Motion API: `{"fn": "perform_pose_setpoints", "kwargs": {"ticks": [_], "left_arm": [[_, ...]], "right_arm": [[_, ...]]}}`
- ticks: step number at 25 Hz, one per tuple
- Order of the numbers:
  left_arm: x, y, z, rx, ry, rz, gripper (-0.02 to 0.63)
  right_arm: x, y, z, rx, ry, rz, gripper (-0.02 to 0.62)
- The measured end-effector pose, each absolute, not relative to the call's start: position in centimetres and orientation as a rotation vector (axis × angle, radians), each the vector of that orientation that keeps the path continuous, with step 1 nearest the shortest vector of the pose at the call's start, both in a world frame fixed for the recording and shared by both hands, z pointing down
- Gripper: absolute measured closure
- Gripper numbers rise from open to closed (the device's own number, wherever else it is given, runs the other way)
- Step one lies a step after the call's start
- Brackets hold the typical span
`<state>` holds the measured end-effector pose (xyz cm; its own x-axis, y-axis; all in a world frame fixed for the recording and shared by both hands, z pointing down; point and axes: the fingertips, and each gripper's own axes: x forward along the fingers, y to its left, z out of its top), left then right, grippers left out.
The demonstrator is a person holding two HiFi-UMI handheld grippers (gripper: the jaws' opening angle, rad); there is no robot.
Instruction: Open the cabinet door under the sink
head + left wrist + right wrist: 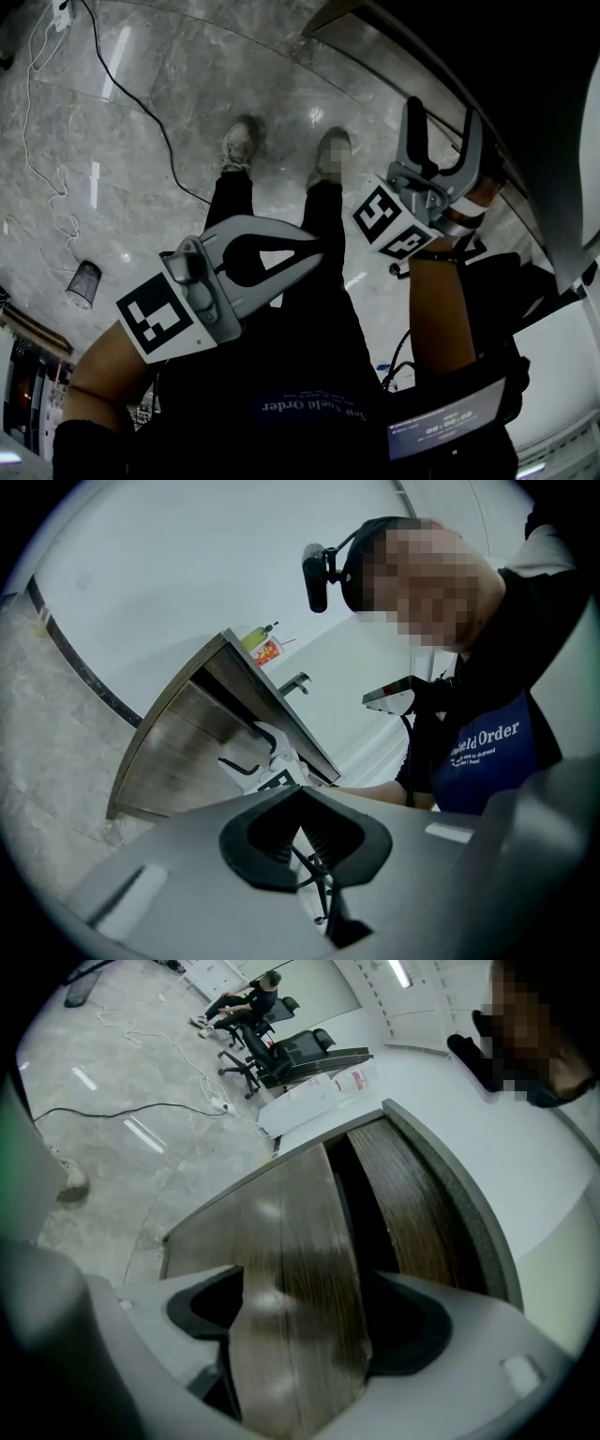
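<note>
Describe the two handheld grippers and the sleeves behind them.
The left gripper and right gripper are pale grey two-jaw bodies with black-lined openings behind the jaws. The left cube and right cube are white with black square markers. Forearms are bare; a black sleeve covers the left upper arm.

Cabinet door (292,1269) — lower end cut off.

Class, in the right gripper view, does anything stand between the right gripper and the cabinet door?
Nothing visible does. The right gripper is open, and the cabinet door fills the gap between its jaws.
</note>
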<state>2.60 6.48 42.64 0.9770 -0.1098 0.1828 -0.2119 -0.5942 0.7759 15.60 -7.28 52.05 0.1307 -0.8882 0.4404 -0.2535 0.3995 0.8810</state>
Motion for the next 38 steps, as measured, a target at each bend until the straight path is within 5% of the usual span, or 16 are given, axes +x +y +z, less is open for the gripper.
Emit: {"fn": "perform_pose_setpoints", "kwargs": {"ticks": [12,19,38], "left_arm": [[2.6,6.5,42.3,2.207,-0.201,0.14,0.606],[2.8,6.1,41.7,2.196,-0.193,0.12,0.606],[1.7,6.5,38.7,2.14,-0.186,0.024,0.606]], "right_arm": [[14.0,-5.9,52.2,0.967,-1.602,-0.378,0.17],[13.0,-5.4,51.0,0.865,-1.814,-0.005,0.287],[12.7,-3.6,48.4,0.805,-2.116,0.937,0.357]]}}
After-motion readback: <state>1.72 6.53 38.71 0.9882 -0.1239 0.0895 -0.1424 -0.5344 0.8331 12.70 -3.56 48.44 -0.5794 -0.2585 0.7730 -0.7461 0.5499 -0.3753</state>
